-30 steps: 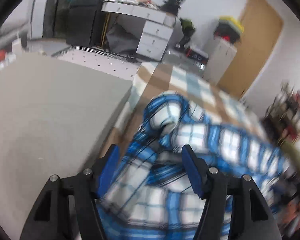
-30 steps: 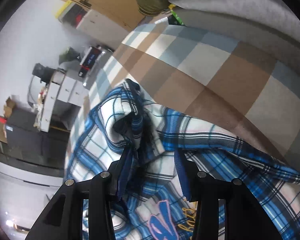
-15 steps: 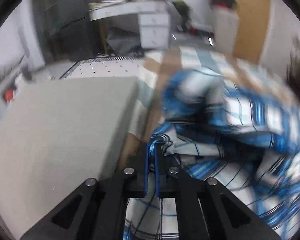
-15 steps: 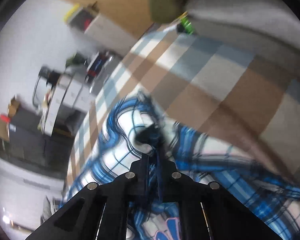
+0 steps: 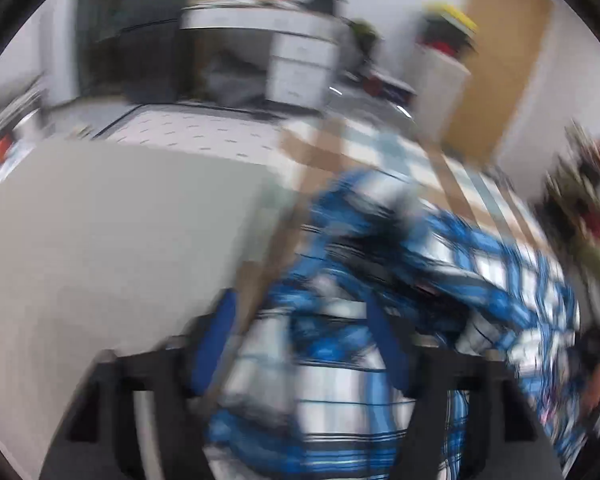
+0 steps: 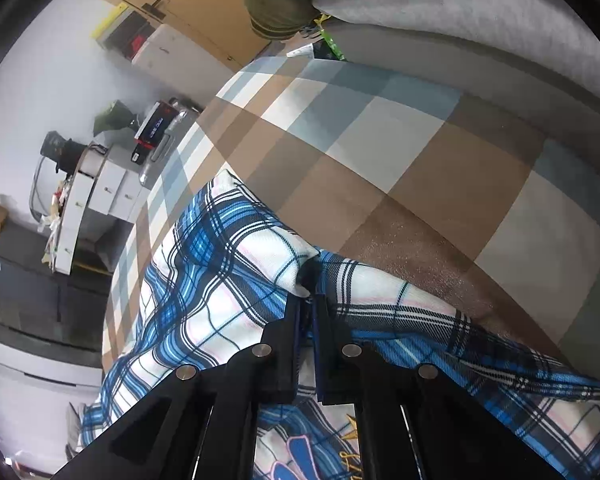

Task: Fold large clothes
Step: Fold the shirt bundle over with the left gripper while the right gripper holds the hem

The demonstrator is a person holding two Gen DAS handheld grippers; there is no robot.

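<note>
The right gripper is clamped on a bunched fold of the blue plaid shirt, where a second ago its jaws stood apart over the cloth. The left gripper pinched the shirt half a second ago; now its jaws are opening, fabric loose between the blue pads, though blur hides detail. The shirt lies crumpled on the checked bedspread, near its edge beside the grey block. Folding has barely begun, I judge.
</note>
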